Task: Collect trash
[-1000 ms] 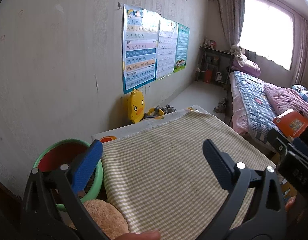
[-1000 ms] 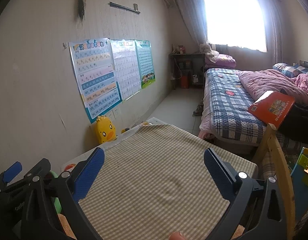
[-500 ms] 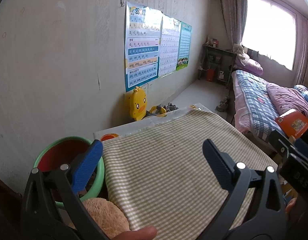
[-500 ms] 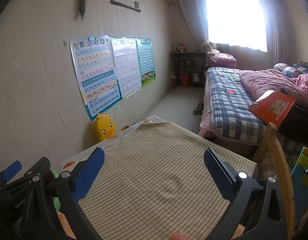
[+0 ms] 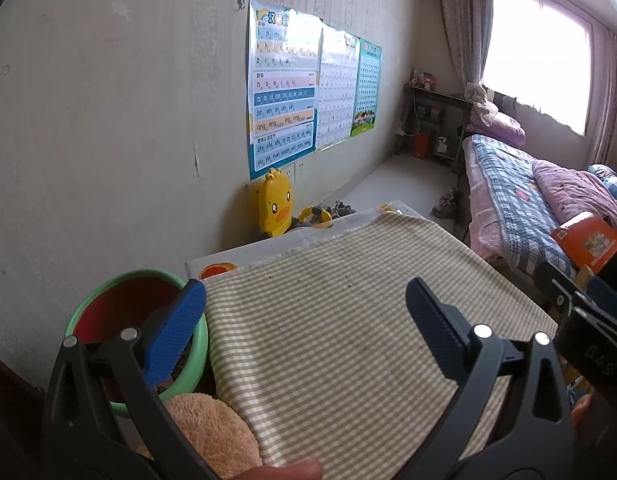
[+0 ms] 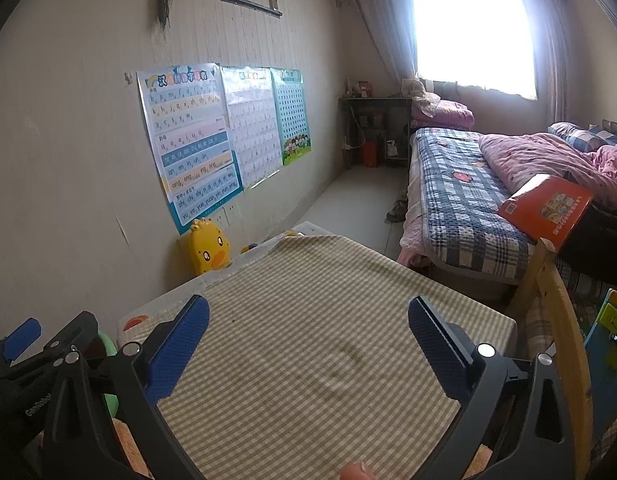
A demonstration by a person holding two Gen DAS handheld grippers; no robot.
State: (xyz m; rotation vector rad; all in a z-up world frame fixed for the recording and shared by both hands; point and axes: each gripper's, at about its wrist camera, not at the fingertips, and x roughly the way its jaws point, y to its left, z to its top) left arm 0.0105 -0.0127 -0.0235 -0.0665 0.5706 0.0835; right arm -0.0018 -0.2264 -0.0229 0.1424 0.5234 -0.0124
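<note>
A table with a green-and-white checked cloth [image 5: 348, 320] fills the foreground of both wrist views [image 6: 328, 340]. No loose trash shows on it. A green bin with a red inside [image 5: 120, 312] stands at the table's left edge. My left gripper [image 5: 304, 312] is open and empty above the near left of the cloth, its left finger over the bin's rim. My right gripper [image 6: 308, 332] is open and empty above the near middle of the cloth. The right gripper shows at the right edge of the left wrist view [image 5: 588, 320].
A tan plush toy [image 5: 212, 432] lies below the bin. A yellow duck toy [image 5: 274, 204] stands by the wall under posters [image 5: 284, 96]. A bed [image 6: 468, 200] with an orange book [image 6: 544, 208] is on the right. A wooden chair back [image 6: 556, 320] stands by the table's right side.
Both views have tilted slightly; the left gripper has edged back and left a little. Both grippers stay open and empty.
</note>
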